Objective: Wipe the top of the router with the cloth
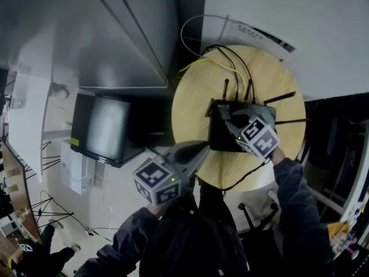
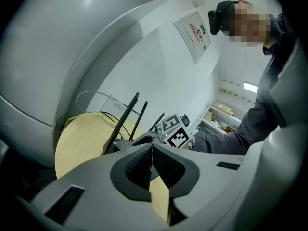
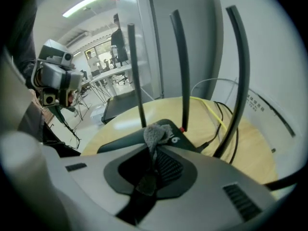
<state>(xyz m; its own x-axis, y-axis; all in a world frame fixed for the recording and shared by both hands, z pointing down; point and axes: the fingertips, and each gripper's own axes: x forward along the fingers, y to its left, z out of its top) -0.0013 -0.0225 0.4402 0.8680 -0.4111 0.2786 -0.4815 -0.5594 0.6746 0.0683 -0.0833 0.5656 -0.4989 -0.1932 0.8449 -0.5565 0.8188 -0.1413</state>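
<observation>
Right tongs [image 3: 153,154] are clenched on a grey cloth [image 3: 155,134] over the black router [image 1: 222,134], which sits mid-way across the round bench [image 1: 271,74]. Left tongs [image 2: 152,153], closed on nothing, hover beside the router's near edge. A wide sweep could knock the router's antennas [image 3: 182,66] or shove it, since nothing braces it.

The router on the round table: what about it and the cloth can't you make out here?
- Top of the router: in the head view the right gripper covers much of it, and the rest is too dark to show dust.
- The cloth: in the right gripper view only a tuft shows. The rest is pinched inside the gripper.
- The wall notice: in the left gripper view its print is too small to read.
</observation>
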